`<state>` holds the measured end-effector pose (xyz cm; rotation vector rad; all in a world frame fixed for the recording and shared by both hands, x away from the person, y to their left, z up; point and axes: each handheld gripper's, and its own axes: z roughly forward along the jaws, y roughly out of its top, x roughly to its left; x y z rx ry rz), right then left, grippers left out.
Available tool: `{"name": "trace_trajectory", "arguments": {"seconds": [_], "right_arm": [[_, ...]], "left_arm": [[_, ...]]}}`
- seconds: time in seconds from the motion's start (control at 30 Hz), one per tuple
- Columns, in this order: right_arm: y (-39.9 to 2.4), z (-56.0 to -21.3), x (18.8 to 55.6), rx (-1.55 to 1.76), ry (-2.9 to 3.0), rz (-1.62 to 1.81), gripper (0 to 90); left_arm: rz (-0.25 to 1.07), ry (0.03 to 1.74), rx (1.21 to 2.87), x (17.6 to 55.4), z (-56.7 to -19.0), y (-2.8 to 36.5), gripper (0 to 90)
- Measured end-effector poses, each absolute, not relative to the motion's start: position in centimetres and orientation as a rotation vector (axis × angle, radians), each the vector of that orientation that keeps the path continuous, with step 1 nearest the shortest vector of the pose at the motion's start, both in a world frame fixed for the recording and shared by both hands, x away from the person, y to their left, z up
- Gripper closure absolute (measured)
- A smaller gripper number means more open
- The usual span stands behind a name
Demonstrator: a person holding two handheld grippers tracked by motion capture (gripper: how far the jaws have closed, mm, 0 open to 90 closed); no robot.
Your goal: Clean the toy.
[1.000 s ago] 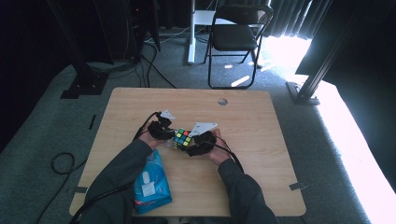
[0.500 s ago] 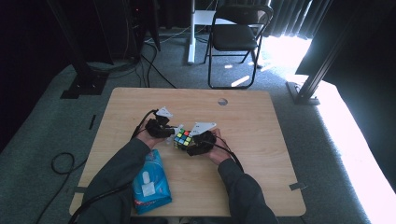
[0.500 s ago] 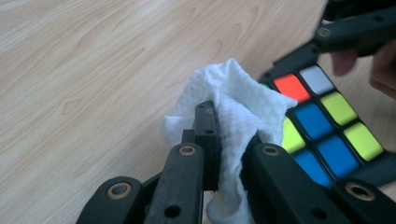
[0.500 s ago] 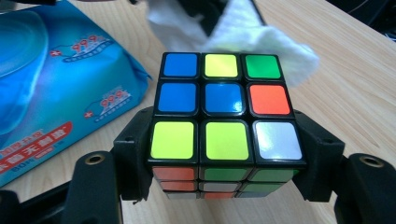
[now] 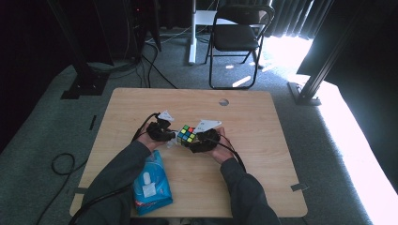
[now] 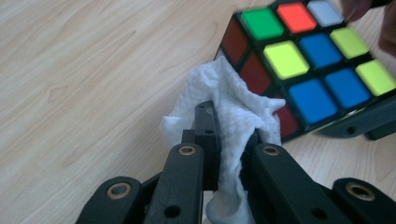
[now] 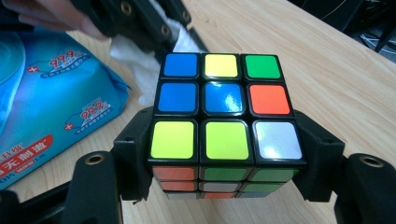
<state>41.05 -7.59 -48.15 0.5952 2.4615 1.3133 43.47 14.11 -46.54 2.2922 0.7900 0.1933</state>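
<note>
Puzzle cube [image 7: 224,112] near the middle of the table [image 5: 263,122], between the two hands, tipped a little. Resting on the wood or just above it: cannot tell.

Right gripper [image 7: 226,154] with jaws fairly wide, pressing on two sides of the cube's lowest row. Left gripper [image 6: 231,126] pinched nearly closed on a scrunched white wipe [image 6: 224,93], with the wipe touching the red side of the cube.

For a good clean:
- Stay over the bare wood, well away from the table edge.
- Hold the cube firm and level so no row twists.
- Rub the wipe gently along one side, then turn the cube to show the next side.
- Push softly, so the cube does not slip out of the jaws.
- Leave enough wipe sticking out past the jaw tips, so hard plastic does not scrape the stickers.

Table: big, flat, pale wood with thin grain lines and one small round hole.
Wipe pack [image 5: 150,187]: soft, shiny blue plastic, puffy, near the left sleeve.
Cube: hard, square, black edges, smooth glossy squares in blue, yellow, green, orange, red and white.
Jaws: black, stiff, with small brass rings.
Wipe: thin, bumpy, crumpled, perhaps damp.
</note>
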Motion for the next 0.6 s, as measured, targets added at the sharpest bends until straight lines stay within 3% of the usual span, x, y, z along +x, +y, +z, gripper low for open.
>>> {"name": "trace_trajectory", "arguments": {"seconds": [0.6], "right_arm": [[-8.1, -47.1, 41.4, 0.677, 2.377, 1.351, 34.3]], "left_arm": [[0.191, 0.821, 2.278, 43.6, -47.0, 14.3, 86.1]]}}
